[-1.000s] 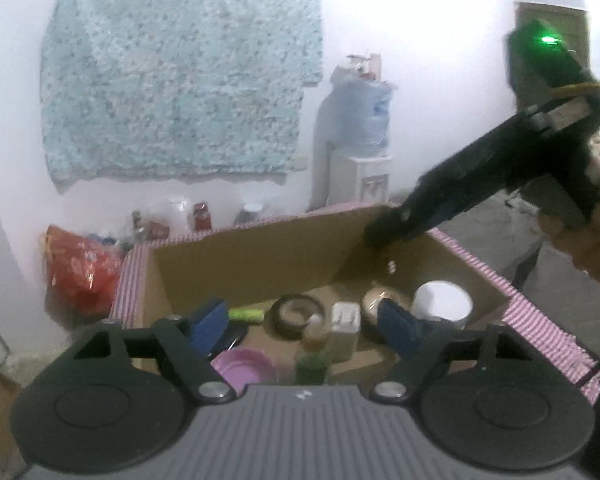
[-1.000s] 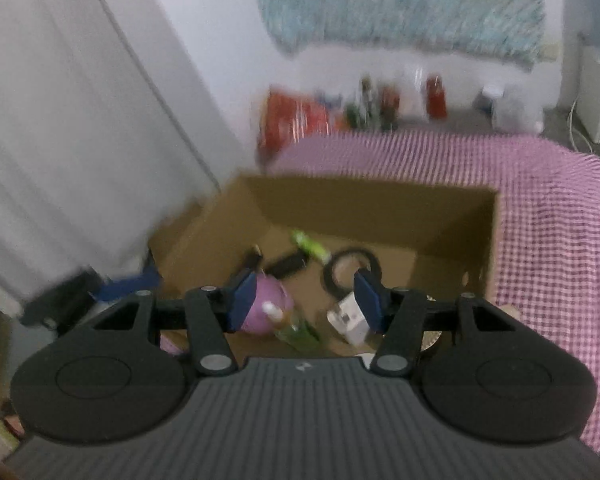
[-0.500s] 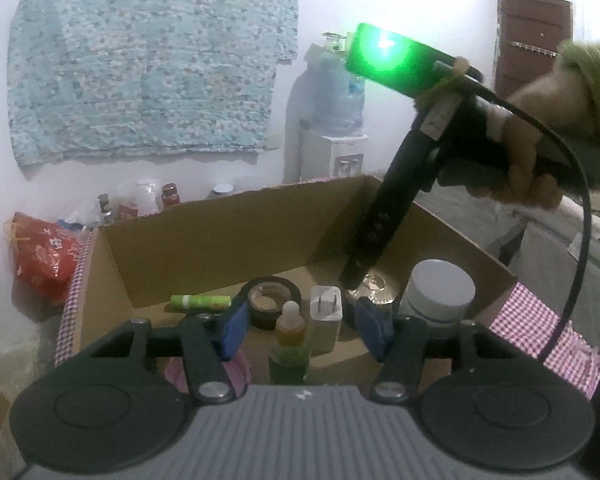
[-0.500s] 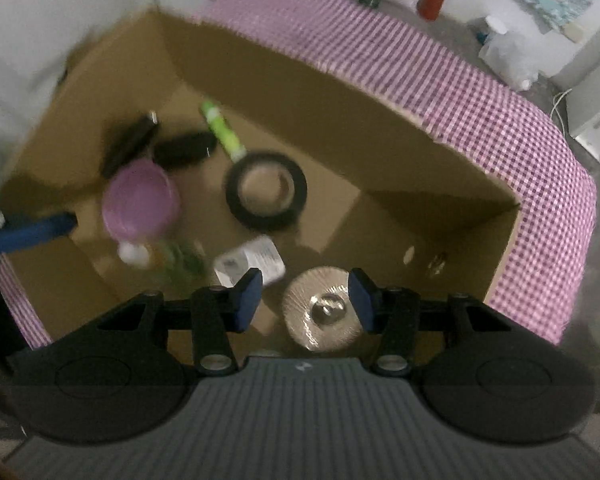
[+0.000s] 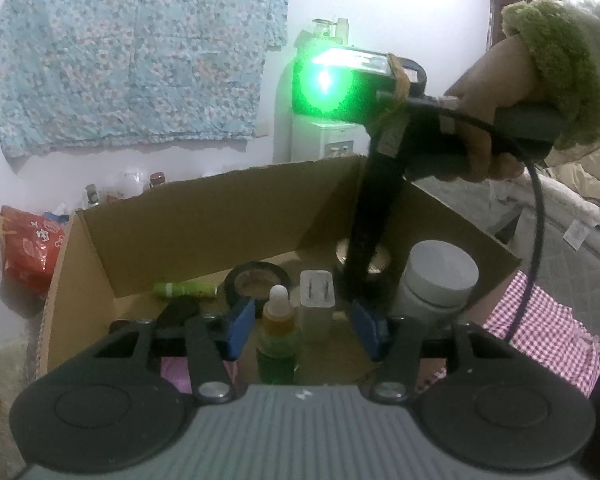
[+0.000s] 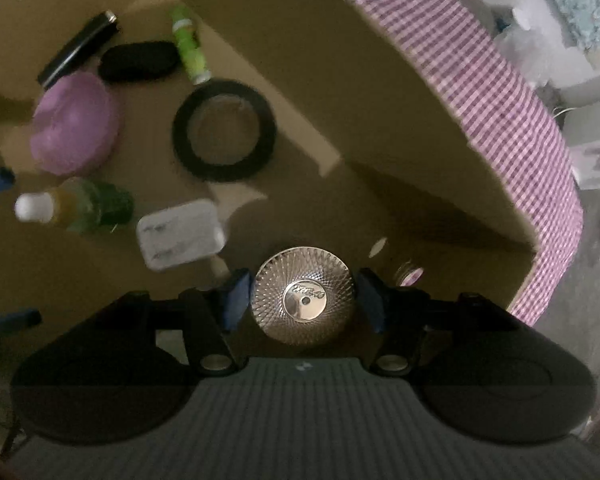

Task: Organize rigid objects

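An open cardboard box (image 5: 204, 216) holds several small items. My left gripper (image 5: 306, 330) reaches in from the near side, its jaws closing. A dropper bottle (image 5: 278, 320) with yellow liquid and a white charger (image 5: 316, 304) stand between its blue pads, with gaps on both sides. My right gripper (image 6: 303, 298) points straight down, its jaws opening. Its pads flank a round silver lid (image 6: 284, 280) on the box floor. From the left wrist view, the right gripper's dark fingers (image 5: 364, 264) come down in front of that lid.
Also in the box are a black tape roll (image 6: 225, 132), green tube (image 6: 190, 46), purple bowl (image 6: 74, 128), black oval case (image 6: 140, 62), black stick (image 6: 78, 48) and white jar (image 5: 440, 280). A checkered cloth (image 6: 500, 64) lies under it. A hand in a green sleeve (image 5: 548, 64) holds the right gripper.
The right gripper has swung from level to straight down and dropped over the silver lid. The left jaws have narrowed around the dropper bottle as the gripper sank a little.
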Available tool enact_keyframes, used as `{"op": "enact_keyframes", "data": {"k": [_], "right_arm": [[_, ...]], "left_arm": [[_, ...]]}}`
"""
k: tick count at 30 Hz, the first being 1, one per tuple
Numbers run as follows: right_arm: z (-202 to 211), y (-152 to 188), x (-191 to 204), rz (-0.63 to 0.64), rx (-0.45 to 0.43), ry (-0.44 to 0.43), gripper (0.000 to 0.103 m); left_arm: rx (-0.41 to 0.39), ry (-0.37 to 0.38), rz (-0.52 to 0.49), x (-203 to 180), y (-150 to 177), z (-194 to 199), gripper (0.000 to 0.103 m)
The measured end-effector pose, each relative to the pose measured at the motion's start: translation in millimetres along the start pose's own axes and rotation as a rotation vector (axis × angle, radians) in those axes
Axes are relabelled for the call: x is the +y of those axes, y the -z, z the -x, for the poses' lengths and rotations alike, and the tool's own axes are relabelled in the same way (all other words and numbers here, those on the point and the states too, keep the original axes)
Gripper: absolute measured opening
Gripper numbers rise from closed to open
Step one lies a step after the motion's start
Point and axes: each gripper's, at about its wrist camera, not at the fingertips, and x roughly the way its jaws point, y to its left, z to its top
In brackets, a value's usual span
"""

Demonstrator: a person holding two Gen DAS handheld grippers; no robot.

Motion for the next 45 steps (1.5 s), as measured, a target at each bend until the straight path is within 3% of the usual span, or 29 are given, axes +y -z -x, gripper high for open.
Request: {"op": "enact_keyframes", "data": {"k": [6, 11, 17, 19, 22, 32, 38, 43, 45], "right_arm": [[29.3, -2.1, -15.1, -0.109, -0.116, -0.088, 0.057], [46.1, -1.4, -21.3, -0.230, -0.190, -0.233, 0.057], [27.0, -15.7, 15.6, -0.137, -0.127, -0.233, 0.055], [23.6, -18.9, 14.0, -0.153, -0.120, -0.272, 0.054], [25.5, -18.0, 10.5, -0.145, -0.128, -0.254, 0.053], [13.9, -6.8, -8.5, -0.321, -0.077, -0.320, 0.052], [-0.3, -5.3, -4.5, -0.375, -0.024, -0.343, 0.051], [6.5, -2.9, 1.8, -0.312, -0.044, -0.307, 0.043], [10.6, -1.4, 7.8, -0.253, -0.043, -0.280, 0.034]], "left_arm": [[0.011, 0.000, 0.009, 1.9, 1.4, -3.0, 0.045], [0.017, 0.004, 0.026, 3.4, 1.5, -5.0, 0.039], [0.025, -0.008, 0.046, 4.2, 2.7, -7.0, 0.032], [0.025, -0.009, 0.056, 6.9, 4.0, -5.6, 0.031], [0.025, 0.002, 0.081, 11.1, 5.6, -4.7, 0.031], [0.021, -0.011, 0.093, 14.2, 6.7, -5.1, 0.025], [0.021, 0.019, 0.128, 19.3, 6.0, -8.6, 0.023], [0.024, 0.046, 0.161, 23.0, 7.8, -10.1, 0.019], [0.026, 0.059, 0.184, 24.1, 9.1, -10.6, 0.017]]}}
